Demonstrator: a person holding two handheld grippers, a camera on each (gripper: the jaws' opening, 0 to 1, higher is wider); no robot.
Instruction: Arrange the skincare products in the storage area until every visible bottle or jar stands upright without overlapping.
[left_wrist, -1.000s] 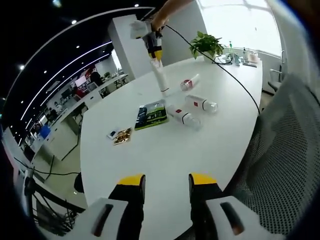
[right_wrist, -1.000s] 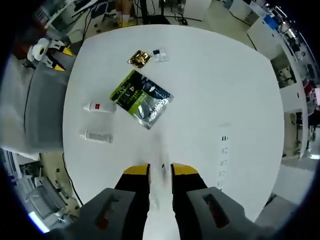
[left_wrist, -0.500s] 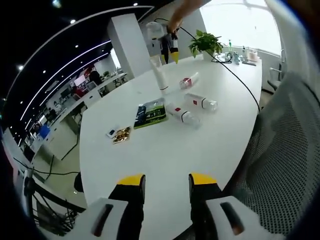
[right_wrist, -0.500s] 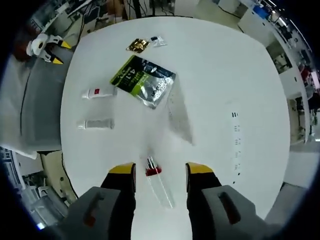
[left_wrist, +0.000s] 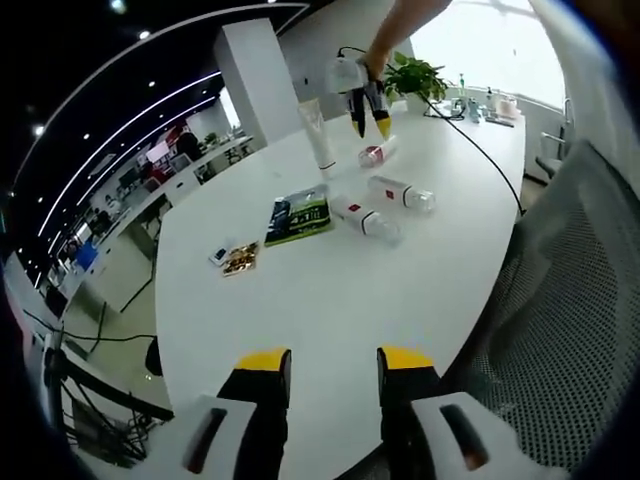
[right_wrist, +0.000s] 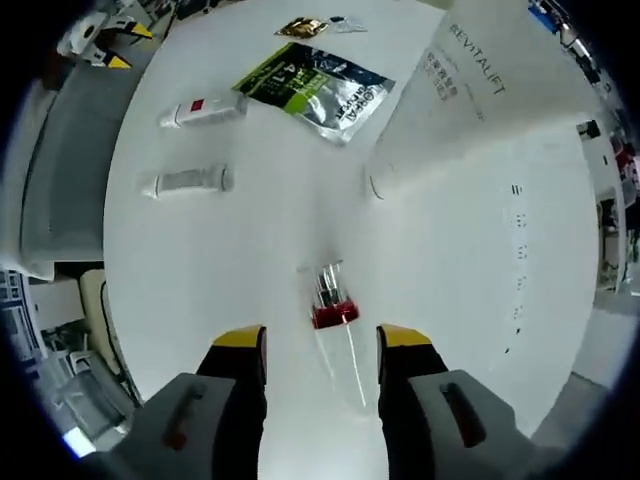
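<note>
Across the wide white oval table (left_wrist: 330, 300) in the left gripper view, a tall white squeeze tube (left_wrist: 317, 136) stands upright on its cap at the far end. Beside it lies a flat green and silver foil pouch (left_wrist: 299, 217). Two clear bottles with red labels (left_wrist: 400, 193) lie on their sides next to the pouch, long axes level with the tabletop. A clear bottle with a red collar (right_wrist: 339, 330) lies flat between the jaws of the right gripper (right_wrist: 315, 342), its silver pump head pointing away from the camera; the jaws stand wide apart and hold nothing. The left gripper (left_wrist: 330, 360) hovers over the table's near edge, jaws parted and empty. Small gold and clear sachets (left_wrist: 236, 258) lie near the pouch.
</note>
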